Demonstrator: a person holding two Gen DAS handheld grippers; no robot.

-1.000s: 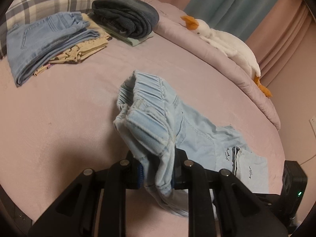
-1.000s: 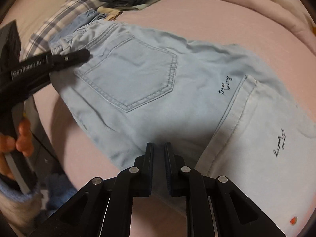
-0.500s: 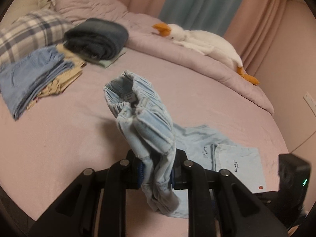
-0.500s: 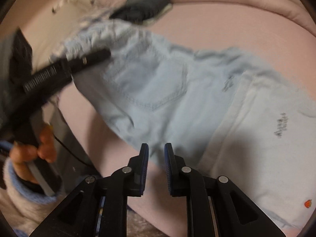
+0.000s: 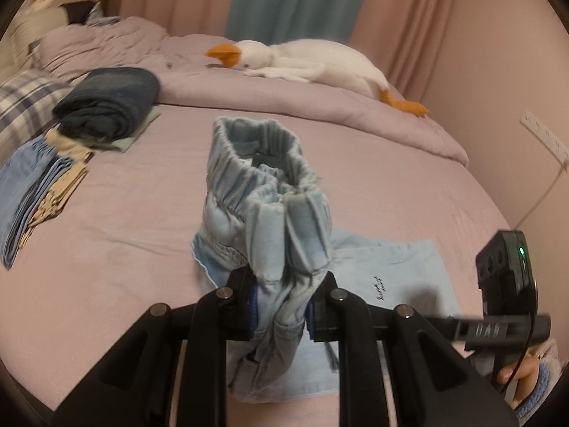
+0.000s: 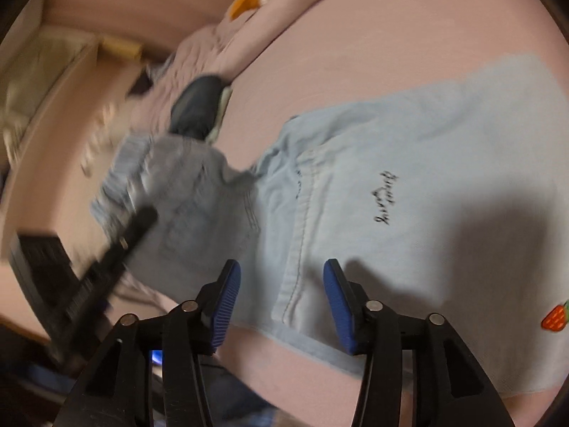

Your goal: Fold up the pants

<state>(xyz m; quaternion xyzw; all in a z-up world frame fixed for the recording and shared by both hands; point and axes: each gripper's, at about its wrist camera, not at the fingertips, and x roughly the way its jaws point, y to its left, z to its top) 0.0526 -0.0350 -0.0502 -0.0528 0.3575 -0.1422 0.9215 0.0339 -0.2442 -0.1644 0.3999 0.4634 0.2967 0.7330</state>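
Light blue denim pants point(image 6: 409, 192) lie partly folded on the pink bed, with black script and a strawberry patch point(image 6: 554, 319) on the leg. My left gripper point(image 5: 281, 311) is shut on the bunched elastic waistband point(image 5: 263, 178), which stands lifted above the bed. The right gripper point(image 6: 281, 297) hangs open just above the folded leg seam near the bed's front edge, nothing between its blue pads point(image 6: 227, 295). In the left wrist view the right gripper's body point(image 5: 505, 284) shows at the right, held by a hand point(image 5: 522, 373). The right wrist view is blurred and shows the left gripper point(image 6: 106, 259) at its left.
Folded clothes lie at the back left: a dark navy roll point(image 5: 110, 103), a blue denim stack point(image 5: 32, 188) over a yellowish garment, beside a plaid pillow point(image 5: 21, 103). A white goose plush point(image 5: 306, 60) rests on the rumpled duvet point(image 5: 320, 106). A wall socket strip point(image 5: 544, 138) is on the right.
My left gripper has raised the waistband higher and tilted up toward the curtains. The right gripper has opened, letting go of the pants, and swung to the right.
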